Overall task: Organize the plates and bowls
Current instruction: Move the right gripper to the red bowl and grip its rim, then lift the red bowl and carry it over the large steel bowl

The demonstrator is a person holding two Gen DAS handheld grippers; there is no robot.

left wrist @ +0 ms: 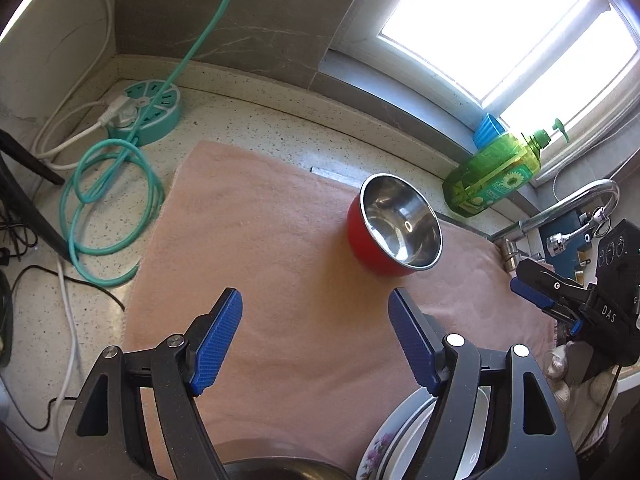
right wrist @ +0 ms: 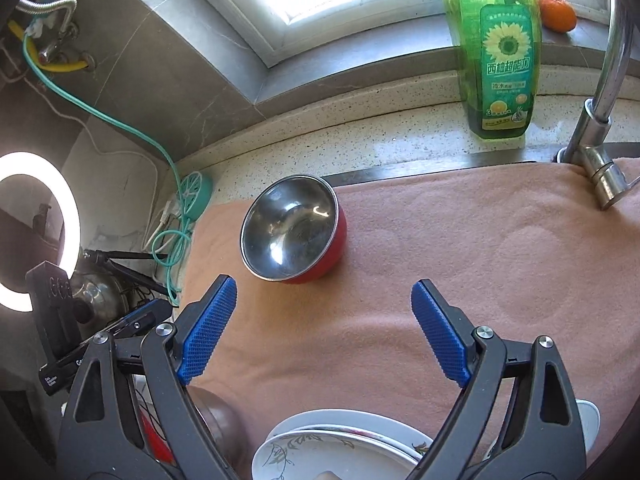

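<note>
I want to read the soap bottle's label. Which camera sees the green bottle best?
The right wrist view: the green bottle stands upright near the window with its sunflower label facing the camera. In the left wrist view the bottle looks smaller and slanted near the edge, though its pump shows.

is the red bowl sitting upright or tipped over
Upright and empty: the red steel-lined bowl rests base-down on the pink towel, opening upward.

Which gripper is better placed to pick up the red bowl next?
Probably the left gripper: open and empty, with the red bowl just ahead. The right gripper, also open, is similarly near.
</note>
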